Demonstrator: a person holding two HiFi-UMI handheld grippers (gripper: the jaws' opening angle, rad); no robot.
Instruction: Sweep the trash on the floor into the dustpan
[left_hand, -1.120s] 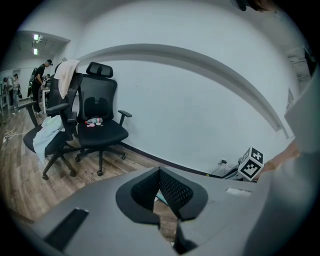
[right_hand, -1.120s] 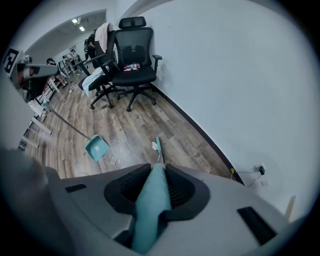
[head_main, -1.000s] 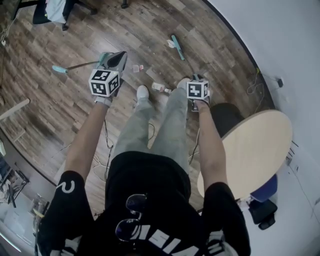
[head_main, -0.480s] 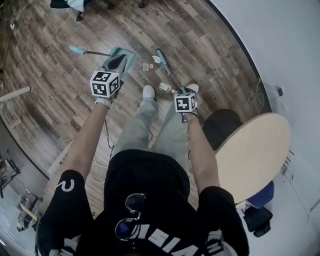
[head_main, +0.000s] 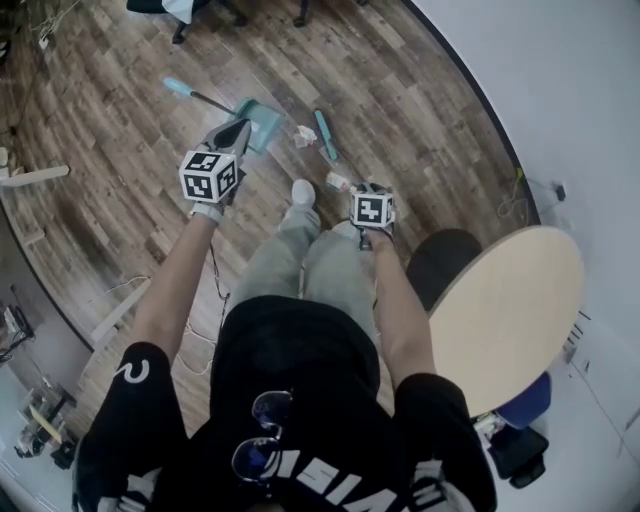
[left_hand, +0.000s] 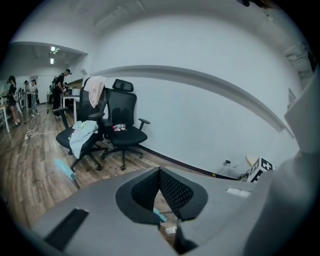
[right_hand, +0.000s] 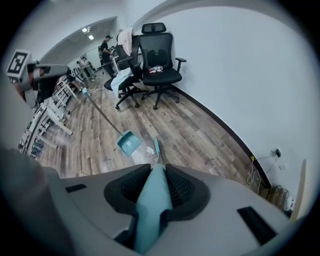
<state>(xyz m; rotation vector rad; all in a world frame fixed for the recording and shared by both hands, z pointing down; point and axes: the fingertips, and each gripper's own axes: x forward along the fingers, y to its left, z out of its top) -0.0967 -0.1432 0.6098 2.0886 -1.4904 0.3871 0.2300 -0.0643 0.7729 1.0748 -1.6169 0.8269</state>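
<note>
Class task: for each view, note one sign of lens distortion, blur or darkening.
Head view: baseboard bows into a curve; floor sharp. Left gripper view: black corners, jaws soft, chairs crisp. Right gripper view: black corners too; broom handle between the jaws blurs, dustpan is clear.

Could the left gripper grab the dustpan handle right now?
Probably not yet. The left gripper has its jaws together, and the dustpan handle stands off to one side. Nothing seems to block the way.
</note>
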